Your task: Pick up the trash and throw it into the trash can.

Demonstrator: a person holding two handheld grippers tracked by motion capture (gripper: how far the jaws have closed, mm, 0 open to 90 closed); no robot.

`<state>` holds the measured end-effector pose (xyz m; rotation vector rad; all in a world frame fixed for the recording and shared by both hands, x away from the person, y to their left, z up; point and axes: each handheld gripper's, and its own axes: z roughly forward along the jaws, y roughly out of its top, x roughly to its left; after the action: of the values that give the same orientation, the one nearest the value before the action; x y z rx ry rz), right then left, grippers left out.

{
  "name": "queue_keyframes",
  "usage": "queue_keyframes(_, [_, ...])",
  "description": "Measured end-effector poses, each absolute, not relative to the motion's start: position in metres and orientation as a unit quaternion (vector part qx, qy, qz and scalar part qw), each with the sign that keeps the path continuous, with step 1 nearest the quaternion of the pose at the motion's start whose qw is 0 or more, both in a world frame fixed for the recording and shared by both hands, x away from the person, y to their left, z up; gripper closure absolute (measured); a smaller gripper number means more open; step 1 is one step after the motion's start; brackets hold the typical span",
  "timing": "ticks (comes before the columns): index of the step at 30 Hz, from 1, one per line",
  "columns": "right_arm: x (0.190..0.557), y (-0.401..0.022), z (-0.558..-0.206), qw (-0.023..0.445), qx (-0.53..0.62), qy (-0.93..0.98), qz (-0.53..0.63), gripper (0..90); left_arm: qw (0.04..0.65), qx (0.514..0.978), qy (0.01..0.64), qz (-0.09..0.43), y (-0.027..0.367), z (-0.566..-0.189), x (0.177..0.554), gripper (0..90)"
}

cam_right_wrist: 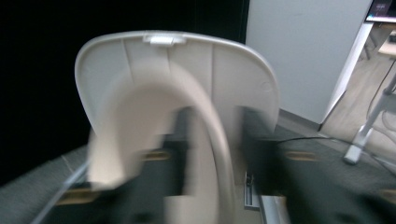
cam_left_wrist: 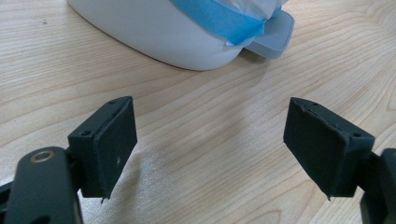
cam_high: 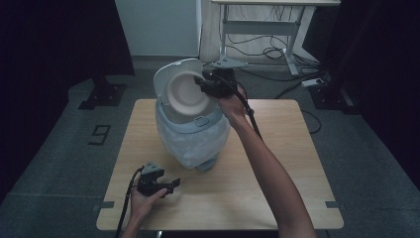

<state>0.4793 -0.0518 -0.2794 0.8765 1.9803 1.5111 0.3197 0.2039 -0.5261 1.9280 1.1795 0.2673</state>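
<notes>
Reaching your right gripper (cam_high: 204, 83) to the raised lid (cam_high: 179, 91) of the bin (cam_high: 193, 134) at upper centre, jaws parted astride its rim, you risked it dropping shut, while your left gripper (cam_high: 171, 186) lay open at lower left.

Black tool (cam_high: 171, 187) with grey plate, black trailing cable, bare forearms.

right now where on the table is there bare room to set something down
Bare wood lies right of the bin, out to the table edge, and along the front. The left gripper crowds the front-left; the bin takes the back middle.
</notes>
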Motion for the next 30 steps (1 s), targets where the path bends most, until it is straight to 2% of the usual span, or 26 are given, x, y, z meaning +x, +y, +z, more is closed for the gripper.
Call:
queue_keyframes(2, [0.475, -0.052, -0.283, 0.271, 0.323, 0.723, 0.547, 36.2, 0.421, 0.768, 0.47, 0.108, 0.205, -0.525, 0.319, 17.1])
queue_keyframes(6, [0.471, -0.062, -0.283, 0.266, 0.327, 0.72, 0.552, 34.8, 0.422, 0.768, 0.47, 0.108, 0.205, -0.525, 0.319, 17.1])
queue_keyframes(14, [0.453, -0.119, -0.289, 0.248, 0.344, 0.706, 0.567, 35.4, 0.421, 0.769, 0.468, 0.114, 0.2, -0.524, 0.318, 17.1])
queue_keyframes(15, [0.446, -0.139, -0.294, 0.249, 0.353, 0.704, 0.565, 35.3, 0.421, 0.77, 0.466, 0.117, 0.2, -0.523, 0.318, 17.1])
queue_keyframes(21, [0.426, -0.178, -0.314, 0.239, 0.375, 0.691, 0.57, 34.5, 0.422, 0.769, 0.466, 0.118, 0.199, -0.523, 0.318, 17.1])
queue_keyframes(22, [0.415, -0.195, -0.326, 0.239, 0.384, 0.684, 0.572, 34.4, 0.421, 0.769, 0.466, 0.12, 0.199, -0.523, 0.317, 17.1])
queue_keyframes(25, [0.406, -0.207, -0.336, 0.24, 0.389, 0.681, 0.572, 34.2, 0.421, 0.768, 0.467, 0.121, 0.199, -0.523, 0.317, 17.1])
queue_keyframes(30, [0.379, -0.246, -0.376, 0.245, 0.413, 0.676, 0.558, 33.8, 0.42, 0.768, 0.467, 0.123, 0.199, -0.523, 0.318, 17.1])
